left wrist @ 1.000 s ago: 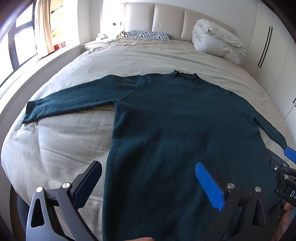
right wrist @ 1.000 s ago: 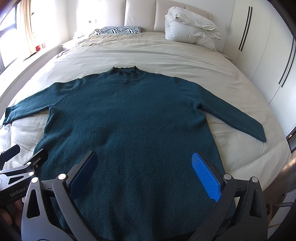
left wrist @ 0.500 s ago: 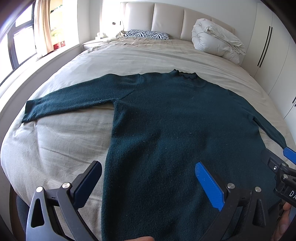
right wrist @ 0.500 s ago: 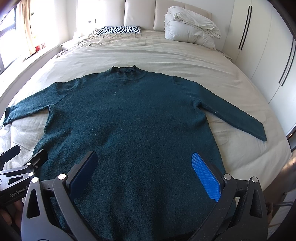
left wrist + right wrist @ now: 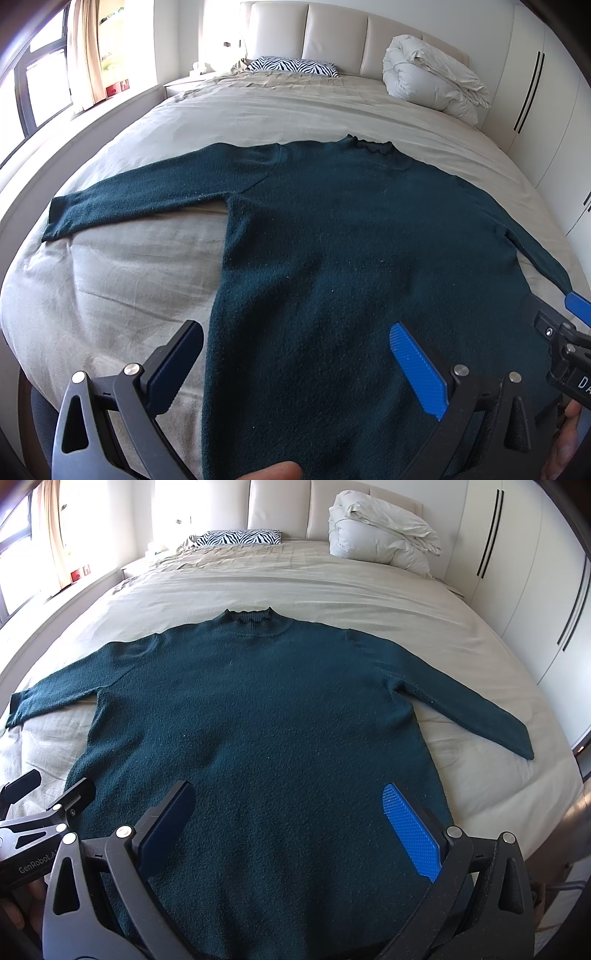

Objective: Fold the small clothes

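A dark teal knit sweater (image 5: pixel 351 266) (image 5: pixel 258 731) lies flat on the bed, collar toward the headboard and both sleeves spread out sideways. My left gripper (image 5: pixel 295 354) is open above the sweater's lower left part, near its hem. Over the lower right part my right gripper (image 5: pixel 288 816) is open too. Nothing is held between either pair of fingers. Each gripper appears at the edge of the other's view: the right gripper (image 5: pixel 565 332) and the left gripper (image 5: pixel 33 805).
The bed's beige sheet (image 5: pixel 122 291) (image 5: pixel 443 616) surrounds the sweater. A zebra-print pillow (image 5: pixel 291 66) and a bundled white duvet (image 5: pixel 432 85) lie by the headboard. White wardrobe doors (image 5: pixel 535 572) stand on the right, a window ledge (image 5: pixel 55 147) on the left.
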A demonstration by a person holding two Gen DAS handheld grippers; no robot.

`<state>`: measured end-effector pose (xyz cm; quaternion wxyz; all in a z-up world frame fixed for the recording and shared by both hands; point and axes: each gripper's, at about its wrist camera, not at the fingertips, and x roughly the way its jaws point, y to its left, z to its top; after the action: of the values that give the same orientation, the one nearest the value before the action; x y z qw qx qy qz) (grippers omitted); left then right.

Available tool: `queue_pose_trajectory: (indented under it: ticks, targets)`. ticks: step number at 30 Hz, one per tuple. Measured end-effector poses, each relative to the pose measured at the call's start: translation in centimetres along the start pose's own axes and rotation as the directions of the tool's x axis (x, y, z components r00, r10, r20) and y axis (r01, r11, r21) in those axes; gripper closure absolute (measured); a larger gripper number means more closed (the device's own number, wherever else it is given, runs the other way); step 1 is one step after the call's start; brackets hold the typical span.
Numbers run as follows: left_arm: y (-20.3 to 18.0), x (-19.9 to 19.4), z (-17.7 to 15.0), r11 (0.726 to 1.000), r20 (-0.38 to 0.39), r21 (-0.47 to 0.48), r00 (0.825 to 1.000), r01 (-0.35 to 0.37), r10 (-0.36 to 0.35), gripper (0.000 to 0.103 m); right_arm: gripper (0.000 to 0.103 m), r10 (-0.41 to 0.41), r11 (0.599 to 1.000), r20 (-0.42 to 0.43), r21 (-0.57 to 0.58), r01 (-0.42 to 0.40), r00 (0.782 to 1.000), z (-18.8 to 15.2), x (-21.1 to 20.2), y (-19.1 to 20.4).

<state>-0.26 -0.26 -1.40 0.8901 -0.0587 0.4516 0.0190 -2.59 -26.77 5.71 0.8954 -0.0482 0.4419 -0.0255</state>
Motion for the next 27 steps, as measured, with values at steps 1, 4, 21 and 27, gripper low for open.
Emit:
queue_pose_trajectory:
  ticks: [1,4,21,27]
  targets:
    - [0.2,0.2,0.0,1.0,-0.01,-0.007,1.0,0.002,-0.002,0.0,0.0,0.0,1.0,-0.001,0.001,0.0,1.0,0.0,0.1,0.1]
    - [0.5,0.4,0.0,1.0,-0.016,-0.024,1.0,0.0,0.0,0.0,0.0,0.003,1.0,-0.004,0.001,-0.003,1.0,-0.1,0.3,0.3]
    - [7.7,3.2,1.0,0.848,-0.005,-0.362,0.909,0.387,-0.417,0.0,0.0,0.143,0.986,0.119,0.071,-0.152,0.982,1.1,-1.3,-0.2]
    - [12.2,3.4,2.4,0.845,-0.007,-0.406,0.923,0.348,-0.384,0.0,0.0,0.188,0.977,0.196,0.064,-0.204,0.962,1.9,-2.7,0.0]
